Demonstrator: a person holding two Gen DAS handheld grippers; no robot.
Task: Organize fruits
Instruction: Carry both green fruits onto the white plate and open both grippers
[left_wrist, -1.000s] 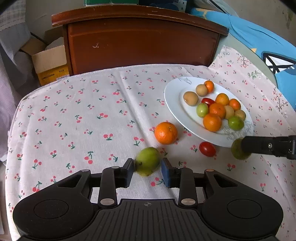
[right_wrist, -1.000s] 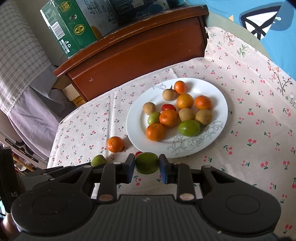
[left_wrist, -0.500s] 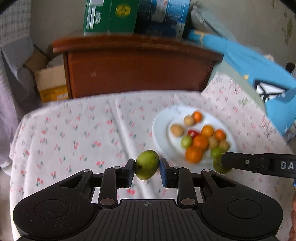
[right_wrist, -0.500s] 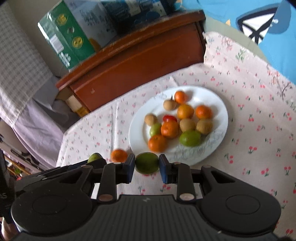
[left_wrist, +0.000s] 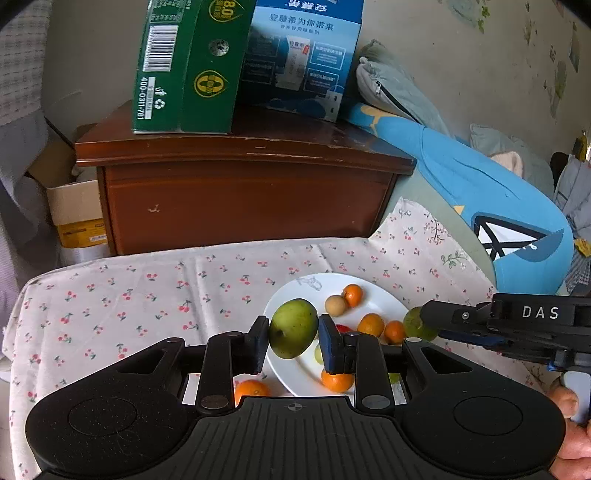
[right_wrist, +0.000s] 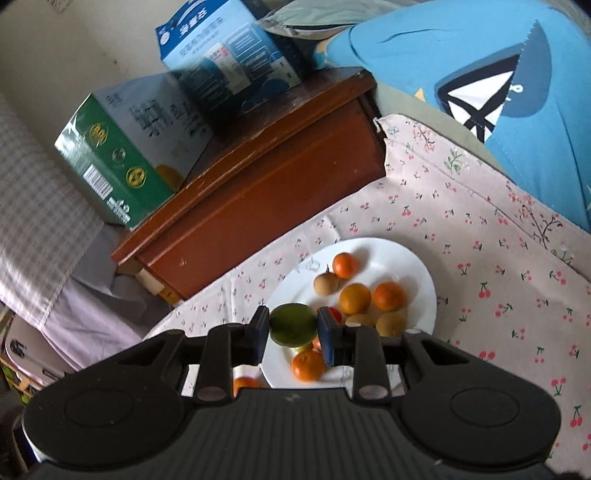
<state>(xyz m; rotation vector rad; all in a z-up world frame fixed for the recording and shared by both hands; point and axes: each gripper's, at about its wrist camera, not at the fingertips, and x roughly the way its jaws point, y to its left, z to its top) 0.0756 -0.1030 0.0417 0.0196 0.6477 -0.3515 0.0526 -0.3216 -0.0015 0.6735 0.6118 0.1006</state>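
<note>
Our left tool (left_wrist: 293, 343) is matte black plastic: a broad ribbed housing in the middle with a small crosshair mark at its front edge, flanked by two rounded lobes, each bearing a shallow circular disc. Two flat black link arms run forward from silver pivot screws to the fingers (left_wrist: 258, 343), which end in dark blue pads. Our right tool (right_wrist: 293, 334) has the same build from its own camera: ribbed centre, round lobes, silver screws, blue-faced fingers. Seen side-on from the left wrist, the right tool (left_wrist: 428, 321) is a long black bar with white letters "DAS", a small screw near its tip, blue trim beneath and a pale grey handle.
</note>
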